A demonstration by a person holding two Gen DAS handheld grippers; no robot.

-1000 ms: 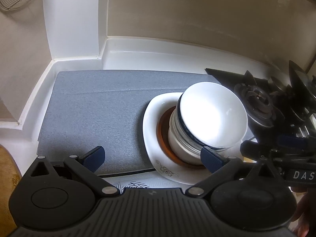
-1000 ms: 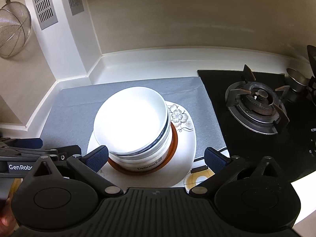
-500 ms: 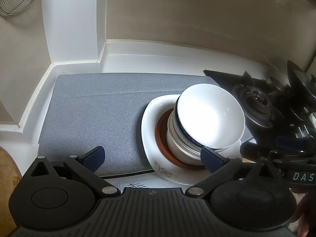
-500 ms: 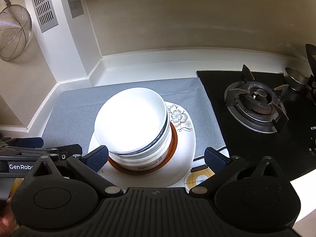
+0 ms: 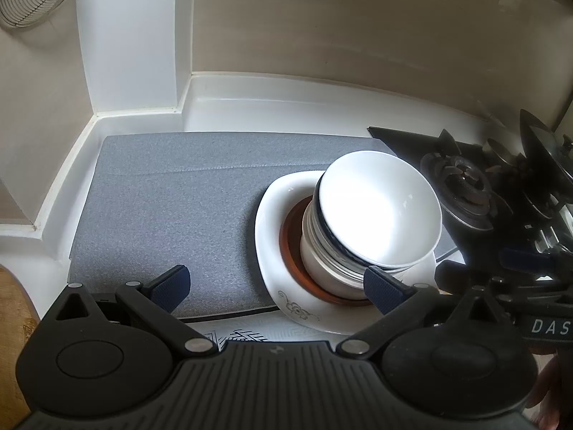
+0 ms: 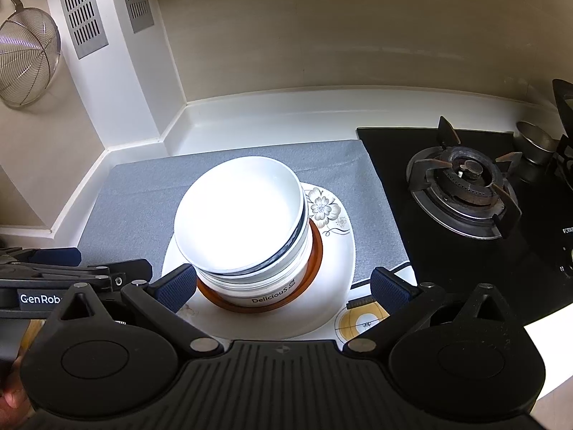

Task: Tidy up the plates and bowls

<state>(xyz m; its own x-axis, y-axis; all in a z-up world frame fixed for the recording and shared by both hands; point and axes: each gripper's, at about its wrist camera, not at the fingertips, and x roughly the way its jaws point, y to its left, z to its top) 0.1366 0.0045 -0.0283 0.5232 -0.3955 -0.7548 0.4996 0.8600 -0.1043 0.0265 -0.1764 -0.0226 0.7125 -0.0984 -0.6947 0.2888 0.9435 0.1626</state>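
On the left of the surface (image 5: 222, 107) the grey mat (image 5: 172, 197) is bare. The stack sits on the mat's right part: a white floral plate (image 6: 333, 251), a brown-rimmed dish (image 6: 317, 251) on it, then nested bowls with the top bowl (image 6: 240, 215) tilted, its rim off-centre over the ones beneath.

I judge the stacking nearly done, so the step in hand is to back off cleanly or square the top bowl. To do it well I would nudge the rim level with one pad, gently, so nothing slides toward the gas burner (image 6: 465, 186).

My left gripper (image 5: 275, 288) is spread wide and holds nothing; its right pad sits at the stack's base, contact unclear. My right gripper (image 6: 283, 288) is equally spread, empty, straddling the stack's near side.
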